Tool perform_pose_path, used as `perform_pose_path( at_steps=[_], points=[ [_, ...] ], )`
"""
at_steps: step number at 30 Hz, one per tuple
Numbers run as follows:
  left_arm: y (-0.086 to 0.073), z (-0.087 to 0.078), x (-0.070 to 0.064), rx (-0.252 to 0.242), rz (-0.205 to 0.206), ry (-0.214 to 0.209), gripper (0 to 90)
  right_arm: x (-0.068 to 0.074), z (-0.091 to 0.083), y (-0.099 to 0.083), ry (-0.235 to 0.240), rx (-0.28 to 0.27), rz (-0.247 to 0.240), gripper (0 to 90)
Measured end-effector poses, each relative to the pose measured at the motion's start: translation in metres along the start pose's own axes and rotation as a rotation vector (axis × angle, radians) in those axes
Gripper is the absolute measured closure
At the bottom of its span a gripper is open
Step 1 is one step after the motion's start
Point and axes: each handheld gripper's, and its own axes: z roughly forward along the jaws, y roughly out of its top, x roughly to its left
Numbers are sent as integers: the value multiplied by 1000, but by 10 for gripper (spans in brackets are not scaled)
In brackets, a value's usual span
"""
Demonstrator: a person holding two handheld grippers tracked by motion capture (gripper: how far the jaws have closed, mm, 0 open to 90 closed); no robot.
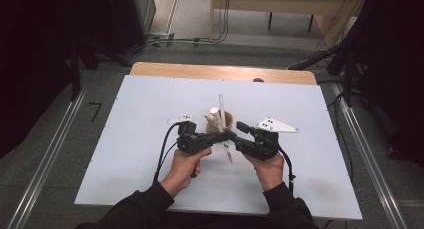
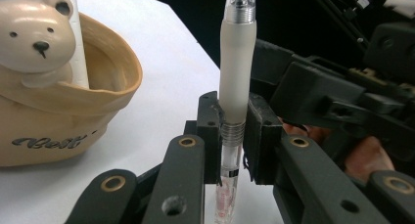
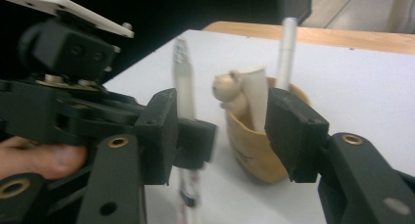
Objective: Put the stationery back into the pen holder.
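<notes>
My left gripper (image 2: 234, 131) is shut on a clear pen (image 2: 237, 72) with a frosted grip and holds it upright, tip near the white sheet. A tan bear-shaped pen cup (image 2: 58, 121) stands just beyond, with a white pen (image 2: 78, 62) in it. In the high view both grippers meet mid-table in front of the cup (image 1: 221, 121); the left gripper (image 1: 223, 135) comes from the left, the right gripper (image 1: 239, 131) from the right. My right gripper (image 3: 226, 136) is open, its left jaw close beside the held pen (image 3: 183, 87) and the cup (image 3: 249, 145) farther off between its jaws.
A white sheet (image 1: 150, 119) covers the table, with a wooden strip (image 1: 200, 70) along the far edge. Metal rails (image 1: 45, 154) run on the floor at both sides, and cables (image 1: 190, 40) lie beyond the table.
</notes>
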Motion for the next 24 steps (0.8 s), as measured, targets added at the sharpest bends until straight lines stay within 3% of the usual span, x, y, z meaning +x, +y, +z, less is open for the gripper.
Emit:
perform_pose_path(
  at_steps=[10,20,24],
  points=[
    [7,-8,0,-30,1,-2,796,-23,-9,-15,-51,64,14,338],
    [13,-13,-1,-53,4,2,796,-30,-13,-28,-120,180,-54,249],
    [16,-14,1,-68,-1,7,796,-36,-17,-33,-133,198,-45,240]
  ],
)
